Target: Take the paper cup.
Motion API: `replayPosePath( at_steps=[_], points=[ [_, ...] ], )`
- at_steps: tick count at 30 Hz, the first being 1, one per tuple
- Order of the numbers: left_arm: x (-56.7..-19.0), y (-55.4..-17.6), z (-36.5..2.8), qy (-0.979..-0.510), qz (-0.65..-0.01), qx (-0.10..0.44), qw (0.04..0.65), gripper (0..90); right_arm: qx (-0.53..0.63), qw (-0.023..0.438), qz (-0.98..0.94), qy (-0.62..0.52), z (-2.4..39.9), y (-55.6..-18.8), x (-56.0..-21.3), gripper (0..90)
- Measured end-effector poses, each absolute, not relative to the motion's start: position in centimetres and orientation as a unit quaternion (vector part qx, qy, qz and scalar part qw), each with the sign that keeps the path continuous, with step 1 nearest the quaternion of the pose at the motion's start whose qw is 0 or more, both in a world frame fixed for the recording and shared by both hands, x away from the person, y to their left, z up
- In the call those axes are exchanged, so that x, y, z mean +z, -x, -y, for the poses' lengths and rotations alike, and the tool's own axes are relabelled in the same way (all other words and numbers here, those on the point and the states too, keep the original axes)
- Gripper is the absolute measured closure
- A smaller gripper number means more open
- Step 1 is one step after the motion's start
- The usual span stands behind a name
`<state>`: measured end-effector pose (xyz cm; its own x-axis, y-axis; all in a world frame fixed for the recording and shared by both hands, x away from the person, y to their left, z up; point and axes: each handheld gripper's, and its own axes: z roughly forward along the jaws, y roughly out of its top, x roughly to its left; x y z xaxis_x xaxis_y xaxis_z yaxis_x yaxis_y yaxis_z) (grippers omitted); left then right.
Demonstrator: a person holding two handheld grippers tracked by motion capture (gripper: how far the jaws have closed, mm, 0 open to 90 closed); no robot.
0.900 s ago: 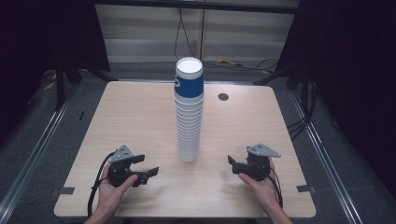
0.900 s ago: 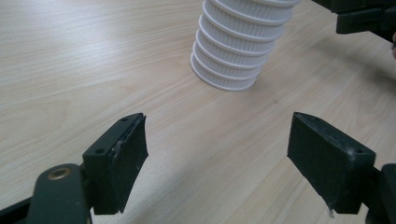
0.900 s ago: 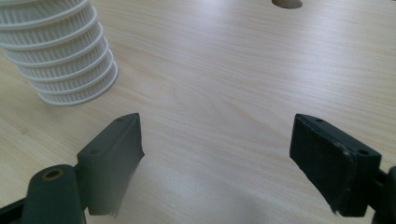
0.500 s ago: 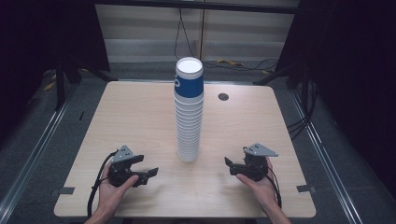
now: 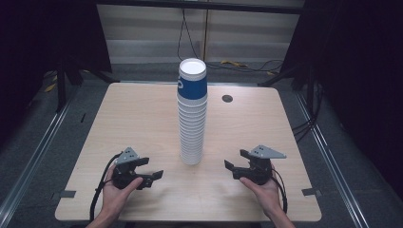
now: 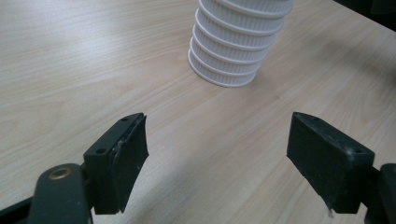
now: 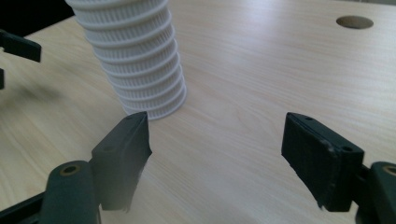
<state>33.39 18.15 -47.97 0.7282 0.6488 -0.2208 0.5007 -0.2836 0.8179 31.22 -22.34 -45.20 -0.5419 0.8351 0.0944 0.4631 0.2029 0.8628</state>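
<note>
Tall stack of paper cups (image 5: pixel 192 114) stands upright mid-table (image 5: pixel 142 114), between your two grippers and ahead of both, touching neither. Left gripper (image 5: pixel 151 169): jaws wide apart, nothing between them, stack base up and right of the fingertips. Right gripper (image 5: pixel 235 164): jaws apart, empty, stack base just beyond its left finger (image 7: pixel 122 154). Bring one side in low to steady the lower cups, approach level, close gently; the column looks tippy
</note>
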Motion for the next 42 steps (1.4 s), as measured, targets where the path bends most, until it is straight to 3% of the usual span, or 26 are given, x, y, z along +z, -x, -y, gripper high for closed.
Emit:
replayPosePath(
  at_steps=[8, 32, 42],
  points=[
    [-47.9, -33.1, -18.0, -0.801, -0.353, 0.082, 0.476, 20.2, 0.483, 0.192, -0.742, -0.423, 21.8, -30.3, -43.2, 19.1],
    [-48.0, -32.6, -17.8, -0.805, -0.343, 0.083, 0.476, 18.4, 0.544, 0.19, -0.74, -0.348, 18.9, -32.7, -36.6, 17.0],
    [-48.1, -32.7, -17.8, -0.804, -0.348, 0.082, 0.476, 18.4, 0.548, 0.182, -0.74, -0.344, 18.5, -33.3, -35.0, 19.8]
  ],
)
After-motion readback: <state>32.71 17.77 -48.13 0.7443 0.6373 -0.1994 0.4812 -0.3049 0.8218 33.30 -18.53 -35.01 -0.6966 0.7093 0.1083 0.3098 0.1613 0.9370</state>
